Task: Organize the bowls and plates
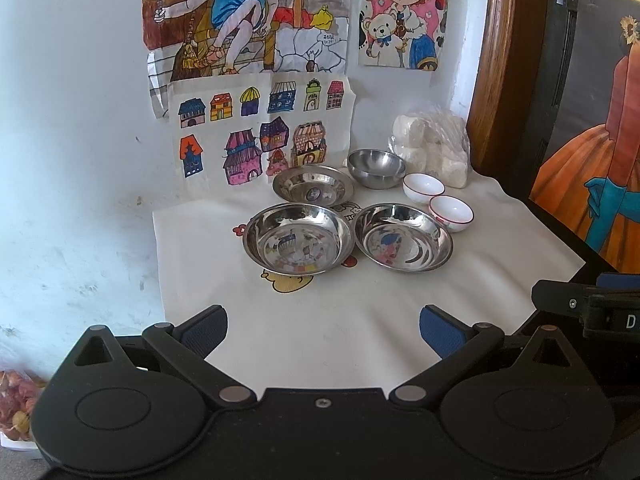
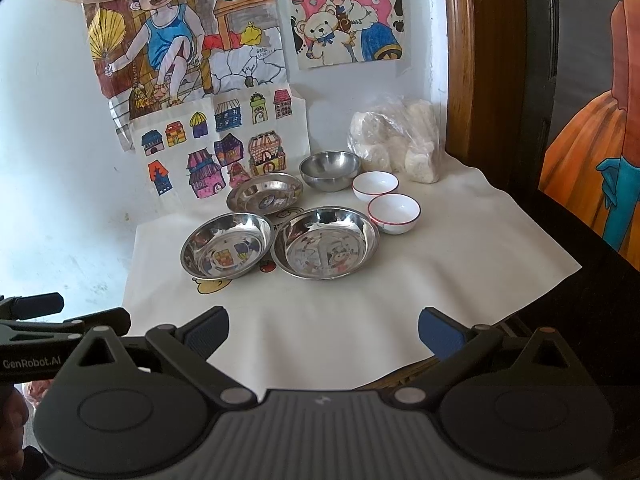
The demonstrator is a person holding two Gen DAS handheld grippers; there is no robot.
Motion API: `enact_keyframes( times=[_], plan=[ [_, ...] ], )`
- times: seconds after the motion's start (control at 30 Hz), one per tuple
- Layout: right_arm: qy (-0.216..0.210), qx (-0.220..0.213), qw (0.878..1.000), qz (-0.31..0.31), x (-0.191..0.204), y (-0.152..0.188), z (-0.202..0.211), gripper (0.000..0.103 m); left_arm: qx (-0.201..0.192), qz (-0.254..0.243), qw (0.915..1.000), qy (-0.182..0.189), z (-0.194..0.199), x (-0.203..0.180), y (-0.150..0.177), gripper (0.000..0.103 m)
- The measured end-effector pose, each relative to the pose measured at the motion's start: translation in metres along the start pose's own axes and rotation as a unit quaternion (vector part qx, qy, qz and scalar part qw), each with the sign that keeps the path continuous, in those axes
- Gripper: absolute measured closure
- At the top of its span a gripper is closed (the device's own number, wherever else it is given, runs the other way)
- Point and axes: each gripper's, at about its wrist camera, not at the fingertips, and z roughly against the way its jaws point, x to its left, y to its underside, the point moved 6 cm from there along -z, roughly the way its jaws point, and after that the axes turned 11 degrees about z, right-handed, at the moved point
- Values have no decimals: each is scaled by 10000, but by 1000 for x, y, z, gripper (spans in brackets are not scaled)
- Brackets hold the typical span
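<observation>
Three shiny steel plates lie on the white cloth (image 1: 320,320): a front left plate (image 1: 297,239) (image 2: 226,245), a front right plate (image 1: 403,237) (image 2: 325,242) and a back plate (image 1: 313,187) (image 2: 264,194). Behind them stands a deep steel bowl (image 1: 376,168) (image 2: 330,170). Two white red-rimmed bowls (image 1: 423,187) (image 1: 451,213) (image 2: 375,185) (image 2: 394,213) sit to its right. My left gripper (image 1: 323,332) is open and empty, well short of the plates. My right gripper (image 2: 323,334) is likewise open and empty, over the cloth's front part.
A clear bag of white lumps (image 1: 430,148) (image 2: 396,142) leans in the back right corner. Drawings (image 1: 256,136) hang on the wall behind. A wooden frame (image 1: 492,80) and a painted panel (image 1: 592,160) close off the right. The table's dark edge (image 2: 560,280) runs along the right.
</observation>
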Motion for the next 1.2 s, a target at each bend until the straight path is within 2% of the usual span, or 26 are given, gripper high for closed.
enact_keyframes(
  times=[0.73, 1.03, 1.2],
  plan=[
    [-69, 239, 9996, -91, -8, -1, -23, 0, 334, -40, 9994, -68, -24, -5, -10, 1],
    [-262, 474, 9985, -19, -25, -8, -58, 0, 881, 6, 9954, -373, -64, -12, -12, 1],
    [-428, 605, 9971, 169, -51, -23, -92, 0, 1110, 187, 9923, -507, -99, -26, -16, 1]
  ],
)
